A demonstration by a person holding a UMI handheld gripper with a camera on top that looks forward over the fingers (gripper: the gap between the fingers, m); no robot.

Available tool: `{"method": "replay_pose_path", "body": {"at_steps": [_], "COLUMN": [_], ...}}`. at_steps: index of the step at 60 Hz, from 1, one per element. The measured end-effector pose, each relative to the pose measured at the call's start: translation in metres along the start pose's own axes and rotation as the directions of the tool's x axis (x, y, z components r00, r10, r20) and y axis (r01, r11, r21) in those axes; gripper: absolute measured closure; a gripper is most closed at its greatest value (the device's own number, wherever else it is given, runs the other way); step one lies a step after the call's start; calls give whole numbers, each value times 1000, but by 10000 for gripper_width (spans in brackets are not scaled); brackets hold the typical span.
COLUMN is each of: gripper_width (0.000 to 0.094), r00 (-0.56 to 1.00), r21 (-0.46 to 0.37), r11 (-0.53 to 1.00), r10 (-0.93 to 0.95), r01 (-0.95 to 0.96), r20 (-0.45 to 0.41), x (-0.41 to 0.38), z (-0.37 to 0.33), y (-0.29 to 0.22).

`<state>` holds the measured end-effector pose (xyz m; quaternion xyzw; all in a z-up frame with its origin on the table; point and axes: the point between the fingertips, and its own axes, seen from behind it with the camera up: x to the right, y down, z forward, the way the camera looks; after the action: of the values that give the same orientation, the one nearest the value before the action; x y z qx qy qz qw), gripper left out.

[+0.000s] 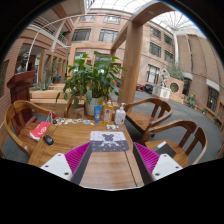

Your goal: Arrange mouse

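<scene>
A grey patterned mouse pad (108, 141) lies on the round wooden table (110, 170), just ahead of my fingers. A small dark mouse (48, 140) lies on the table well left of the pad, beyond my left finger. My gripper (112, 160) is open and empty. Its magenta pads (78, 157) stand wide apart over bare table near the front edge, and nothing is between them.
A red packet (40, 128) lies just behind the mouse. Bottles (120, 115) and a potted plant (95, 75) stand at the back of the table. Wooden chairs (150, 112) ring the table on both sides.
</scene>
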<state>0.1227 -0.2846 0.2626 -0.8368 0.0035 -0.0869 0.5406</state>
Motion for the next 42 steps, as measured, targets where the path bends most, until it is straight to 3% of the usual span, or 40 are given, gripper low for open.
{"method": "replay_pose_path", "body": {"at_steps": [11, 23, 32, 42], "gripper_width": [83, 85, 80, 80], "r00": [999, 972, 927, 891], "r21": [-136, -256, -236, -125], "r11": [990, 961, 965, 982], "r10": [-22, -40, -22, -72], "r01": [28, 101, 118, 142], "r20": [49, 232, 374, 448], "x": [-35, -141, -245, -335], "z": [28, 46, 75, 130], "y": [79, 168, 177, 140]}}
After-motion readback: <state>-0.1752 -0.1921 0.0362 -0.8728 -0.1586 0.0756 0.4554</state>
